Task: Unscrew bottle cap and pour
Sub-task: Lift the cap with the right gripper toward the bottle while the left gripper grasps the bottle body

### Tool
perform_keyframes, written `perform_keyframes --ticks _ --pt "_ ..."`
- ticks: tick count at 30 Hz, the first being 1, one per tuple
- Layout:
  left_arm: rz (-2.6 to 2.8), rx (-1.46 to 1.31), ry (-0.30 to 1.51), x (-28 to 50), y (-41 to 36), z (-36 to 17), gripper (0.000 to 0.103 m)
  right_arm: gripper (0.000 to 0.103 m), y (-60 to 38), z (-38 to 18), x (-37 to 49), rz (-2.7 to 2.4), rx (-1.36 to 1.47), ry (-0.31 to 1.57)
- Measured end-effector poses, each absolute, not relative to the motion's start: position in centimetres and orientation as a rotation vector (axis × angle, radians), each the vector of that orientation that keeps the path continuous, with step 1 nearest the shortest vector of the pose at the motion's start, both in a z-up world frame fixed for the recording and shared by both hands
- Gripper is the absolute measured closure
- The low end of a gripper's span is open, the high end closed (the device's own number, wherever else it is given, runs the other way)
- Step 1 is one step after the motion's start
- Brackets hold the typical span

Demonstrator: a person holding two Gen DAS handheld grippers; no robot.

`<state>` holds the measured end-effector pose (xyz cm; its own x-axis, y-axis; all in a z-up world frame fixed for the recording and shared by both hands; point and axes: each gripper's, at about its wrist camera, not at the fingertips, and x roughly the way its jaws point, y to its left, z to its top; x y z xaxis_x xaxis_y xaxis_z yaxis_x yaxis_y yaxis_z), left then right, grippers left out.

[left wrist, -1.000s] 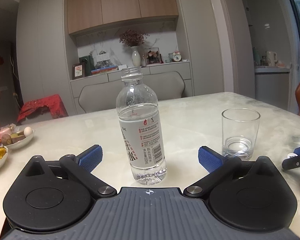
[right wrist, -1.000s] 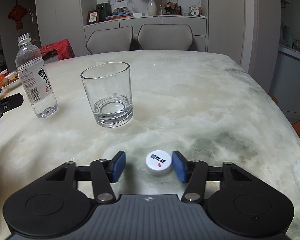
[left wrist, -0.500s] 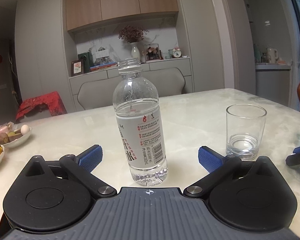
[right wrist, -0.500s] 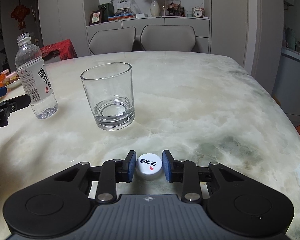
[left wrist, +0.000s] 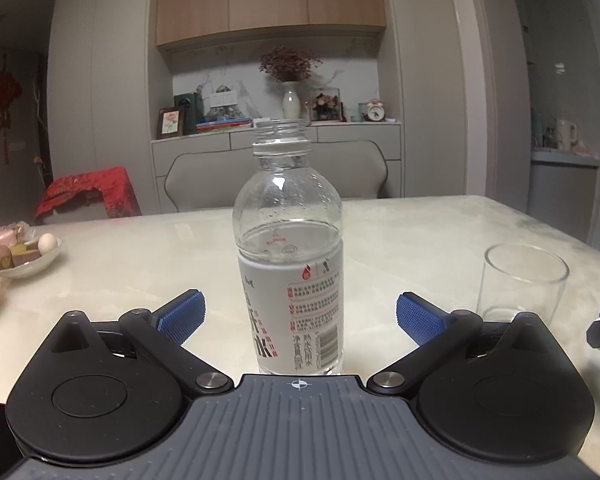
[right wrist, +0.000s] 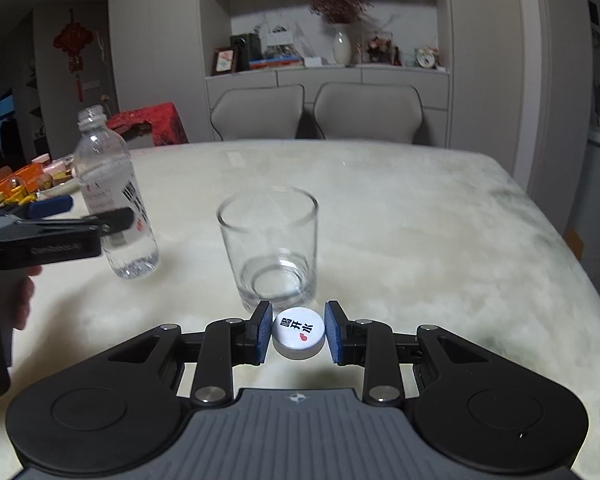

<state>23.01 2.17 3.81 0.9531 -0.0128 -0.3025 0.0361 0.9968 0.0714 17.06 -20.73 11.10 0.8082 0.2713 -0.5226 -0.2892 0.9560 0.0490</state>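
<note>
Bottle [left wrist: 290, 264] uncapped, upright, toward table's [right wrist: 419, 216] left side, btwn our wide-spread left claw [left wrist: 298, 314] fingers, untouched. Cap [right wrist: 298, 333] pinched in right claw [right wrist: 298, 332], just before glass [right wrist: 270, 252] mid-table. Step: grab bottle. Next: squeeze label, lift, tip over glass.

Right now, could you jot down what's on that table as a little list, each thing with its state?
bottle: upright, cap off, partly filled with water
cap: white, clamped in the right gripper
glass: upright on the table, looks empty
left gripper: jaws wide open either side of the bottle, not touching it
bowl: snacks and an egg, at the table's left edge
</note>
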Motion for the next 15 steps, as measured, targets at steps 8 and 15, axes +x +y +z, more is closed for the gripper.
perform_keyframes --ticks 8,15 --pt "-0.007 0.097 0.226 23.5 1.9 3.8 0.000 0.071 -18.8 14.6 18.2 0.372 -0.110 0.448" --pt "0.003 0.083 0.235 24.5 1.8 3.6 0.003 0.071 -17.4 17.1 19.2 0.424 -0.161 0.385"
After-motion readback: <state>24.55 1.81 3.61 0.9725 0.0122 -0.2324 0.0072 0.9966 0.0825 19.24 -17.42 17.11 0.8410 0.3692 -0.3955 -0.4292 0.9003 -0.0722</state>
